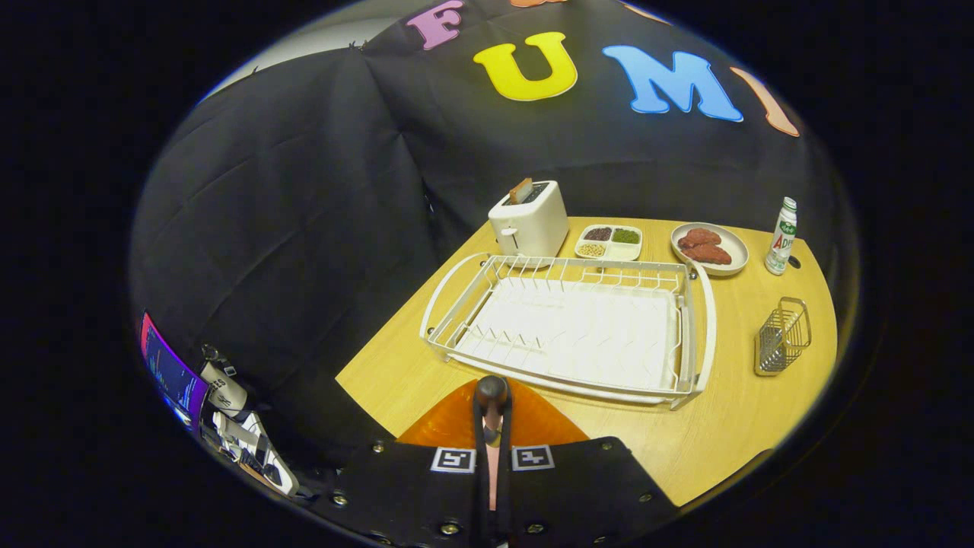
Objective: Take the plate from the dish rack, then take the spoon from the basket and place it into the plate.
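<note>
Low centre, the gripper [492, 426] is closed on the spoon [491, 396], above the orange plate [456, 422] on the table. Rack [571, 327] mid-frame, basket [782, 336] right, both empty. Last step, I judge: lower and release onto the plate.

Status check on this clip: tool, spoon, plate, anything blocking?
Tool shut on spoon, over orange plate just ahead of fingers. Dish rack empty beyond; basket empty. Nothing in the way.
</note>
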A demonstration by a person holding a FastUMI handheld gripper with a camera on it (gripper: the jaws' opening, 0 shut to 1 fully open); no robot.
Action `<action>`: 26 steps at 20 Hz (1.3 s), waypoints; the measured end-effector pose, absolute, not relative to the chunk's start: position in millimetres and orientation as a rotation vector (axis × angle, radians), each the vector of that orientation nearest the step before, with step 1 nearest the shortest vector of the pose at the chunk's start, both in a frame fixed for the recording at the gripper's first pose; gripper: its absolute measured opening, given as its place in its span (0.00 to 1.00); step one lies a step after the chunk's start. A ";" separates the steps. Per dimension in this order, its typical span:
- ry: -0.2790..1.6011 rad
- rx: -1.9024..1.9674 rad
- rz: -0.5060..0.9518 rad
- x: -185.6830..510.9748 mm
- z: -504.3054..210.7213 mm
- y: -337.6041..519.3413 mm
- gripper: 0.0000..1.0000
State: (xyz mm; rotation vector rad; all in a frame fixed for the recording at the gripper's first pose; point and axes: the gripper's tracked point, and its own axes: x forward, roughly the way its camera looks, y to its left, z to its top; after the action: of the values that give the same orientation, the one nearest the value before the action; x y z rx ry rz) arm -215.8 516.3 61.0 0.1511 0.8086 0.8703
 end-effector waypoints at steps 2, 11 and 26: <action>0.814 0.127 0.876 -224.8 47.7 525.7 0.03; 0.792 0.055 0.817 -245.2 4.0 550.3 0.03; 0.678 0.017 0.805 -243.5 34.9 544.2 0.18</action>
State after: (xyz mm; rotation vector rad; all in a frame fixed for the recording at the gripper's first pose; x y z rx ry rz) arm -243.5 544.2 34.9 0.0167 0.6776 0.8053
